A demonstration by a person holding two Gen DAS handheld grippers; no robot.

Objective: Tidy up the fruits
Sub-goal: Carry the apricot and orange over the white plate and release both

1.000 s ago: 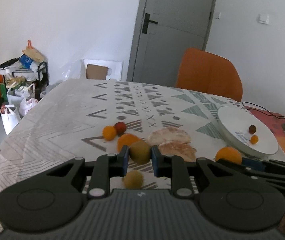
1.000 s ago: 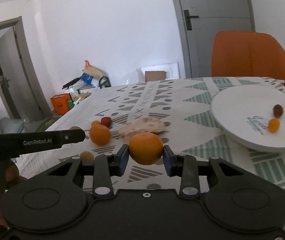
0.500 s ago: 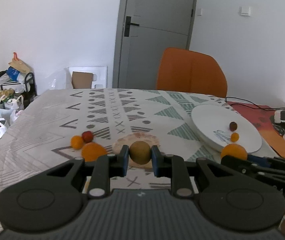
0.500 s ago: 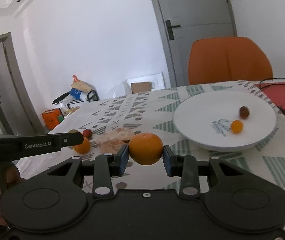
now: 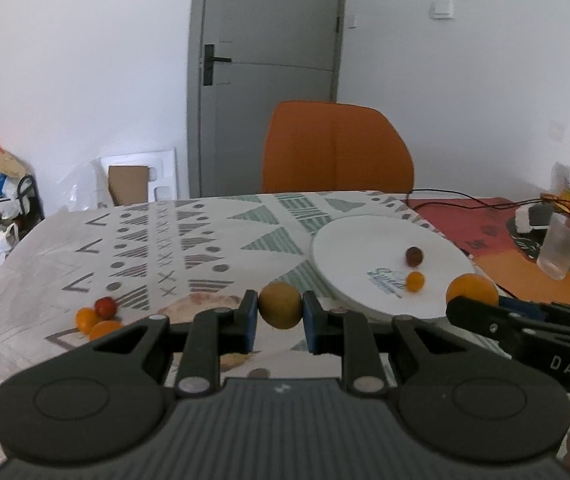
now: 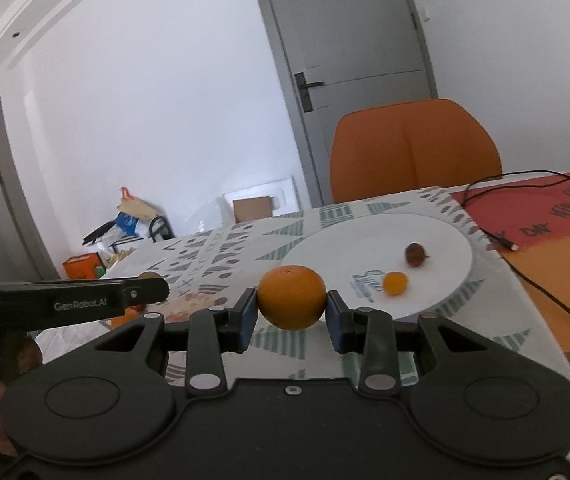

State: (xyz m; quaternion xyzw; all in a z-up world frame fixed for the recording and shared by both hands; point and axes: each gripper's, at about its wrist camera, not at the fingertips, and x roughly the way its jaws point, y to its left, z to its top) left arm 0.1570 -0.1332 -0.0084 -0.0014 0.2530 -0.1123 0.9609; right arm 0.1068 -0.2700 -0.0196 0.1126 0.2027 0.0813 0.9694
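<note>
**Both grippers carrying fruit near the white plate**

Left gripper point(image 5: 280, 311) is clamped on a small brownish-green kiwi point(image 5: 280, 305), pinched between the blue pads, held above the patterned tablecloth point(image 5: 205, 240). Right gripper point(image 6: 291, 307) is clamped on an orange point(image 6: 291, 297), pads pressing both sides, fruit lifted off the table. In the right wrist view the orange sits in front of the near-left rim of the white plate point(image 6: 445, 240).

The plate lies toward the table's right edge, beside the red mat point(image 6: 545, 220). On it: a dark reddish-brown fruit point(image 6: 415, 254) and, nearer, a small orange fruit point(image 6: 395, 283), apart from each other.

Near the left edge of the table: a red cherry tomato point(image 5: 105, 306) touching two small orange fruits point(image 5: 87, 319). Flat pale peel-like pieces point(image 5: 205, 304) lie just behind the left gripper's fingers. An orange chair point(image 5: 337, 148) stands at the far edge.
</note>
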